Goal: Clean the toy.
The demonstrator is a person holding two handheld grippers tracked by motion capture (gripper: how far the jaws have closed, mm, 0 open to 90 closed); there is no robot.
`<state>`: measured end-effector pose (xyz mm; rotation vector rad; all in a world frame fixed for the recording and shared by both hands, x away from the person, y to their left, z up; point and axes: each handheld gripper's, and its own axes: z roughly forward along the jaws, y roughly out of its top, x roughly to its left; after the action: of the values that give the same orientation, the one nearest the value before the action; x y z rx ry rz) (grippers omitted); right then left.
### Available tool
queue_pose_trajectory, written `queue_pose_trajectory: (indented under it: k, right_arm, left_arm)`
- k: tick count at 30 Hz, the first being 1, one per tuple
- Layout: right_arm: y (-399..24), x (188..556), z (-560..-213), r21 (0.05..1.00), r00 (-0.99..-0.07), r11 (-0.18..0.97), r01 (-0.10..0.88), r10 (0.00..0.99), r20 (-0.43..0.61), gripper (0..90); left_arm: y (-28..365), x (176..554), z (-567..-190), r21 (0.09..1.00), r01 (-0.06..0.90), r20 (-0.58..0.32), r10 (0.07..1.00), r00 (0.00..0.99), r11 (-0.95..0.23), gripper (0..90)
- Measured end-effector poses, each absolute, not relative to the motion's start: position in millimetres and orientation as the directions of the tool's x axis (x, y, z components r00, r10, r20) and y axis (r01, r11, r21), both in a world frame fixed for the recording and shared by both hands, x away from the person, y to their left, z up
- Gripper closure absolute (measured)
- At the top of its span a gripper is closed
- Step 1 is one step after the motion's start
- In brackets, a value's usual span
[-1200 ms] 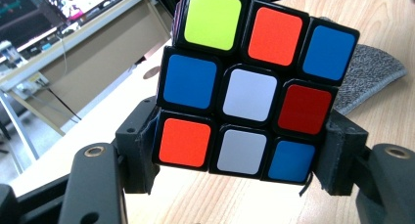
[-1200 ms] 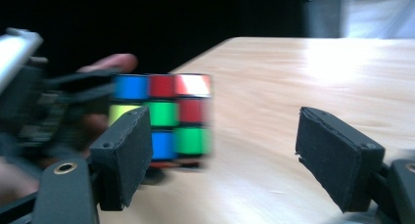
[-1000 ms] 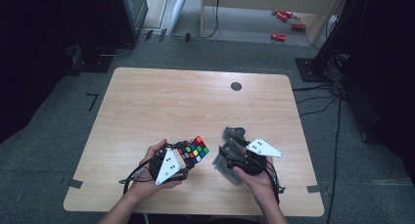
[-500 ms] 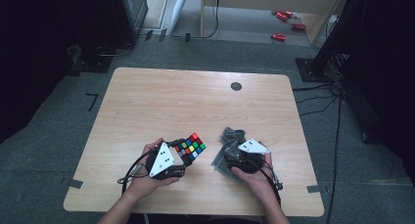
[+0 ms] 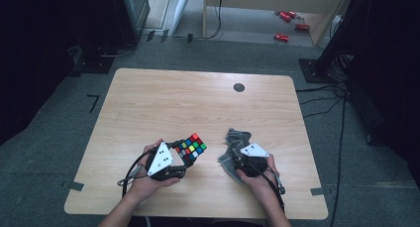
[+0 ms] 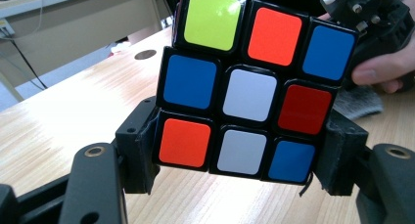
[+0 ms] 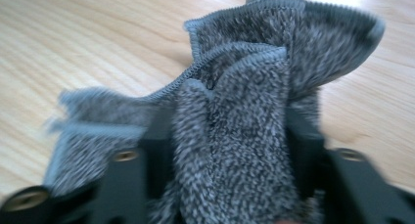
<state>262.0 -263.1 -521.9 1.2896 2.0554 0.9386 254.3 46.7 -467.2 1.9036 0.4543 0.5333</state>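
A scrambled colour cube (image 5: 191,147) (image 6: 254,84) is held just above the wooden table (image 5: 198,103) near its front edge. My left gripper (image 5: 184,155) (image 6: 240,158) is shut on it, both pads pressed against its lower sides. To the right lies a crumpled grey cloth (image 5: 234,146) (image 7: 254,87). My right gripper (image 5: 237,160) (image 7: 230,131) has just been closing and its jaws now squeeze a bunched fold of that cloth between them, low over the table.
A small dark round disc (image 5: 239,87) sits at the table's far side. The person's hands come in over the front edge. Cables (image 5: 322,103) trail on the grey floor to the right, and red objects (image 5: 289,19) lie on the floor beyond.
My right gripper has sunk onto the grey cloth and its jaws have closed on a fold. The left gripper with the cube has stayed in place.
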Motion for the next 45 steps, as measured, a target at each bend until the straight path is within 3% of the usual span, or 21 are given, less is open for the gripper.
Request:
queue_pose_trajectory:
  k: [2, 6, 11, 22, 27, 37, 45]
  right_arm:
    - [-268.4, 261.6, -520.8, 0.799, -0.383, 0.254, 0.545, 0.923, -0.032, 66.0]
    - [-273.2, 258.1, -512.5, 0.829, -0.383, 0.189, 0.527, 0.923, 0.033, 74.0]
    - [-267.0, 245.9, -488.3, 0.896, -0.434, 0.115, 0.43, 0.896, 0.093, 75.2]
    - [-225.7, 203.7, -431.0, 0.98, -0.653, 0.019, 0.198, 0.748, 0.118, 74.6]
    - [-210.3, 203.6, -440.2, 0.975, -0.702, 0.039, 0.217, 0.701, 0.128, 74.3]
    - [-231.7, 219.4, -456.6, 0.955, -0.616, 0.002, 0.297, 0.765, 0.19, 74.1]
    - [-223.5, 207.2, -436.4, 0.975, -0.673, -0.017, 0.223, 0.721, 0.167, 73.6]
  left_arm:
    - [47.1, 254.8, -466.8, 0.93, 0.074, 0.143, 0.539, 0.83, -0.361, 32.2]
    - [49.3, 256.5, -466.0, 0.933, 0.084, 0.127, 0.539, 0.833, -0.35, 32.3]
    - [46.6, 256.6, -469.5, 0.923, 0.087, 0.134, 0.524, 0.841, -0.375, 32.3]
    - [25.0, 248.0, -478.8, 0.898, 0.093, 0.132, 0.467, 0.875, -0.43, 32.3]
    - [23.0, 243.0, -475.6, 0.911, 0.075, 0.125, 0.446, 0.886, -0.405, 32.4]
    - [29.5, 244.4, -471.5, 0.923, 0.075, 0.108, 0.443, 0.89, -0.376, 33.0]
    - [24.5, 243.3, -474.0, 0.907, 0.07, 0.127, 0.43, 0.894, -0.414, 33.3]
